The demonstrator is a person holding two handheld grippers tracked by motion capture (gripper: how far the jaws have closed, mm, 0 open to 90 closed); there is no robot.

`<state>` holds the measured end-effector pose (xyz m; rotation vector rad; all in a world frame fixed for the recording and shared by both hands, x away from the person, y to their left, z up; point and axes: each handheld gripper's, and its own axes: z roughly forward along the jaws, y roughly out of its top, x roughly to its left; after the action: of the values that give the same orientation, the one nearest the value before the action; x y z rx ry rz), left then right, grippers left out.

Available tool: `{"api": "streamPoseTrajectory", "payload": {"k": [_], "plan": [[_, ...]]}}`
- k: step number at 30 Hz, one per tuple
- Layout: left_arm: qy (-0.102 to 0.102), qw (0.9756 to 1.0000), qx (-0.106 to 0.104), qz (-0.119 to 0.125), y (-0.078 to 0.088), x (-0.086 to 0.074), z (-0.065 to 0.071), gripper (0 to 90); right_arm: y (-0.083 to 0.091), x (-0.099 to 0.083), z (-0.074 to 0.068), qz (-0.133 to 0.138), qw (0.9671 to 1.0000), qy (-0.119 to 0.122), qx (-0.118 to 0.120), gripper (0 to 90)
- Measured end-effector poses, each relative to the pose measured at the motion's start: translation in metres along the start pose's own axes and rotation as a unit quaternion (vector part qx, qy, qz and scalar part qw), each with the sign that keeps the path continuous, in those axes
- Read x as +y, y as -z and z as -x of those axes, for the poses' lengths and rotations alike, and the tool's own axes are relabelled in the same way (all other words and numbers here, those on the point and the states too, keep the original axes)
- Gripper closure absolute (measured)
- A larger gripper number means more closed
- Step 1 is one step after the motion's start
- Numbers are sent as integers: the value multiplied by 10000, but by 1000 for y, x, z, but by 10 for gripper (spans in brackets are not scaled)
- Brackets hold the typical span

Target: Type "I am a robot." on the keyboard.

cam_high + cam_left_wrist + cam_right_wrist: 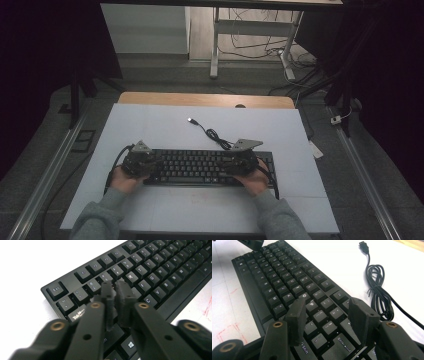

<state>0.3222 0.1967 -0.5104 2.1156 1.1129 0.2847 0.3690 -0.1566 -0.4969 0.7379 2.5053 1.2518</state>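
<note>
keyboard [160, 277]: matt black plastic | table [150, 125]: smooth white | tongs [327, 315]: matt black

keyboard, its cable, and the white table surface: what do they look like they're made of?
Keyboard: likely matte black moulded plastic; dull keycaps with printed white legends.
Cable: black rubbery or PVC jacket, faintly glossy, holds bundled loops; plug at the end.
White surface: smooth, matte sheet, maybe laminate or board; a wooden edge shows beyond it. Exact material unclear.
</note>
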Motion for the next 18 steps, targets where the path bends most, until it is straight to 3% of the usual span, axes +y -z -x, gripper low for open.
{"api": "streamPoseTrajectory", "payload": {"k": [8, 18], "plan": [[-61, 9998, 19, -210, -8, -2, 1, 888, 0, 0, 0, 2, 10000, -11, -8, 491], [-74, 9996, 108, -269, -8, -3, 0, 887, 0, 0, 1, -18, 10000, -4, -21, 490]]}}
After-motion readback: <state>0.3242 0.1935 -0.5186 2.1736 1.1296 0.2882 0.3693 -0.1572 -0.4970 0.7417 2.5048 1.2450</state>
